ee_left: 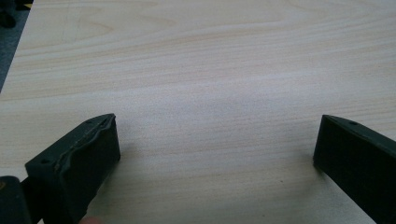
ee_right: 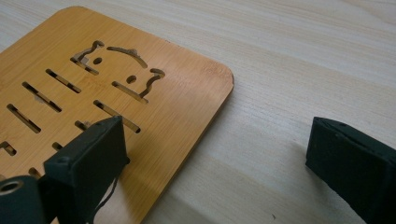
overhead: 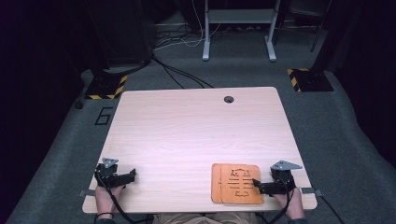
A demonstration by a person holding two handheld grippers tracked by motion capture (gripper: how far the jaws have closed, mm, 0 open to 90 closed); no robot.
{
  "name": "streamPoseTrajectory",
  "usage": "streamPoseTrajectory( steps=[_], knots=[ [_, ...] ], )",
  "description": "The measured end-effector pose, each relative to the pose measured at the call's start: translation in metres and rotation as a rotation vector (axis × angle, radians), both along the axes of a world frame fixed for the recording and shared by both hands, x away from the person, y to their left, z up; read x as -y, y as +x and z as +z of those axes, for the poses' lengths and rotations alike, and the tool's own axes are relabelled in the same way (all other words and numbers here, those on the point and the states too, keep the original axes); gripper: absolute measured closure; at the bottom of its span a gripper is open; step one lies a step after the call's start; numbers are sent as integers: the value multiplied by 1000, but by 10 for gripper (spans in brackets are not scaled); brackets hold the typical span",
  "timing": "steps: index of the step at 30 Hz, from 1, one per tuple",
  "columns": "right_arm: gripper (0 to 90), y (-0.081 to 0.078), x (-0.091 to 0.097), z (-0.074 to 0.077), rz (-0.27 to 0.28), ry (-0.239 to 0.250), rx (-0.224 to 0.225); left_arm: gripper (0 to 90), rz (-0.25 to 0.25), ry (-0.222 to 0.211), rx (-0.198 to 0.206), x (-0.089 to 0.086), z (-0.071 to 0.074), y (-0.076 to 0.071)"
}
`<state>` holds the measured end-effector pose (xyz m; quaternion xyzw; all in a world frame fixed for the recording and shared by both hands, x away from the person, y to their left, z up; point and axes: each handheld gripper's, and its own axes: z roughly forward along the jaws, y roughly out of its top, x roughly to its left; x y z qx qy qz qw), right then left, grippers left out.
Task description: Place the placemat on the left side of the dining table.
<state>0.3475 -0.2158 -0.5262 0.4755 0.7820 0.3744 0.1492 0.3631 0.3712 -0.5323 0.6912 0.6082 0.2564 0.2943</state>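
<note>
Near edge of the table (overhead: 196, 135), my left gripper (overhead: 122, 177) sits at the front-left corner, held from below by the left hand (overhead: 105, 198). In the left gripper view its jaws stand wide apart with bare pale wood grain between them, nothing gripped.

At the front-right corner, my right gripper (overhead: 261, 185) lies low at the table, held by the right hand (overhead: 294, 205). In the right gripper view its jaws are spread wide as well and clasp nothing: one jaw stands over the near part of the bamboo trivet (ee_right: 93, 93), the other over bare table well clear of the trivet's edge. I cannot tell whether the jaw over the trivet touches it or hangs just above.

The bamboo trivet (overhead: 237, 183) lies flat near the front edge, right of centre, just beside the right gripper. It is a rounded square, orange-brown, with cut-out slots (the cut pattern reads as a bear-like face in the right gripper view). From the high view its left edge looks doubled, possibly two boards stacked; resolution too poor to confirm.

Farther off, a round cable hole (overhead: 229, 99) sits near the table's back edge. Beyond, grey carpet (overhead: 327, 130), loose cables (overhead: 180, 74), and hazard-striped stand bases (overhead: 106, 87).
</note>
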Motion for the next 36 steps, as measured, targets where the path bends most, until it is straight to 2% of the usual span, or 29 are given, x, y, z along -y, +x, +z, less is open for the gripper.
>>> streamPoseTrajectory(
  steps=[5, 13, 16, 17, 19, 23, 27, 32, 36],
  knots=[
    [44, -1, 1, 0, -10, -29, 7, 1, 0, 0, 0, 0, 0, 0],
    [44, -2, 1, 0, -16, -30, 6, 0, 3, -2, -3, -1, 0, 0],
    [44, -2, 1, 0, -16, -30, 7, 0, 11, -30, 3, 0, 1, -1],
    [44, -2, 1, 0, -17, -31, 8, 0, 6, -54, 5, 2, 1, -2],
    [44, -2, 1, 0, -16, -29, 8, 0, -1, -51, -1, 5, 2, -2],
    [44, -2, 1, 0, -16, -29, 12, 0, -64, -67, -17, 21, 5, -2],
    [44, -2, 1, 0, -16, -28, 11, 0, -102, -78, -20, 36, 8, -3],
    [44, -2, 1, 0, -16, -25, 11, 0, -192, -91, -43, 58, 15, -3],
    [44, -2, 1, 0, -16, -25, 11, 0, -249, -96, -38, 75, 22, -4]
  ],
)
